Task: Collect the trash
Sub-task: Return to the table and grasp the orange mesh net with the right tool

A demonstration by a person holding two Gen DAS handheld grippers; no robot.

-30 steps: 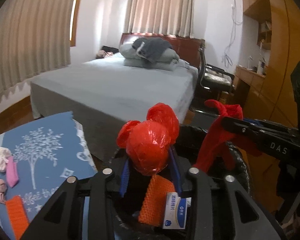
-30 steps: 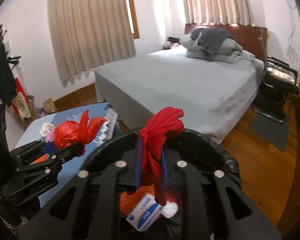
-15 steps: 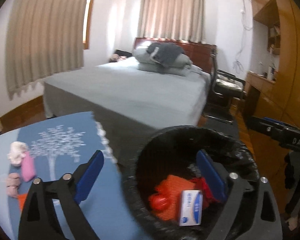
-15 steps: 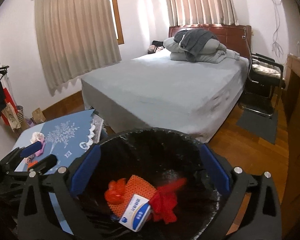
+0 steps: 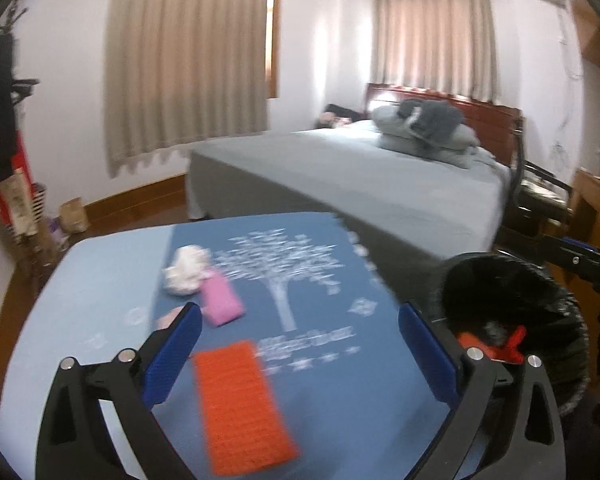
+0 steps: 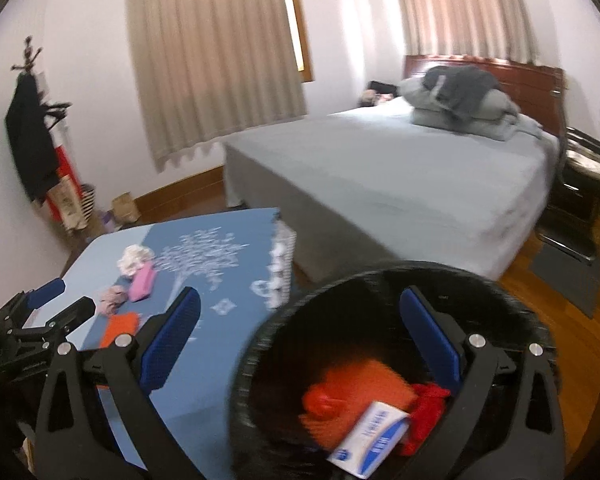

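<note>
My left gripper [image 5: 300,354] is open and empty above the blue table [image 5: 112,280], over an orange mesh pad [image 5: 242,406]. A pink pad [image 5: 220,304], a white crumpled tissue [image 5: 186,272] and a pinkish wad [image 5: 168,318] lie beyond it. My right gripper [image 6: 298,336] is open and empty over the left rim of the black trash bin [image 6: 260,344]. Inside the bin lie red bags [image 6: 426,404], an orange pad [image 6: 360,384] and a small white-and-blue box [image 6: 370,438]. The left gripper also shows in the right wrist view [image 6: 60,296].
A grey bed [image 5: 364,184] stands behind the table. A black chair [image 6: 584,184] and wooden floor [image 6: 572,320] are to the right. A coat rack [image 6: 32,128] with dark clothes stands at the left wall. The bin [image 5: 568,304] sits at the table's right edge.
Both grippers opened and dropped their red bags into the bin. Both then swung left, the left one from the bin to over the table's trash.
</note>
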